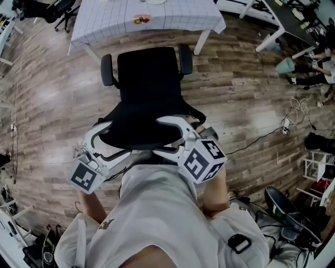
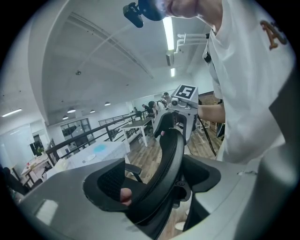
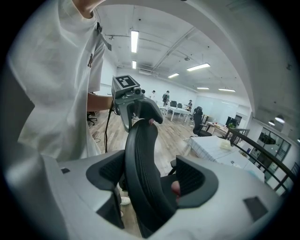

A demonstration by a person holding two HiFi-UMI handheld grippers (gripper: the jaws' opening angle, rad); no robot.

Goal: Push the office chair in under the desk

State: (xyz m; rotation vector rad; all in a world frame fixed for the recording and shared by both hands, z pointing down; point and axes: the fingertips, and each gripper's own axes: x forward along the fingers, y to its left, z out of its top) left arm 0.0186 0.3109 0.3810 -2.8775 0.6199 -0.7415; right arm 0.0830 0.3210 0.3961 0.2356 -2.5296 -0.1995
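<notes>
A black mesh office chair (image 1: 149, 78) stands on the wood floor, its seat facing the desk (image 1: 104, 21) with the white gridded cloth and apart from it. I stand behind the chair's backrest (image 1: 144, 128). My left gripper (image 1: 112, 138) straddles its left edge and my right gripper (image 1: 167, 137) its right edge. In the left gripper view the backrest (image 2: 168, 159) runs between wide jaws with a gap on one side. The right gripper view shows the backrest (image 3: 140, 159) between its jaws, also with a gap. Neither pair of pads clamps it.
Cables (image 1: 272, 133) trail over the floor at the right. Another desk (image 1: 293, 21) and a seated person (image 1: 319, 63) are at the far right. A second black chair (image 1: 52, 10) stands at the top left. Dark gear (image 1: 282, 209) lies by my right foot.
</notes>
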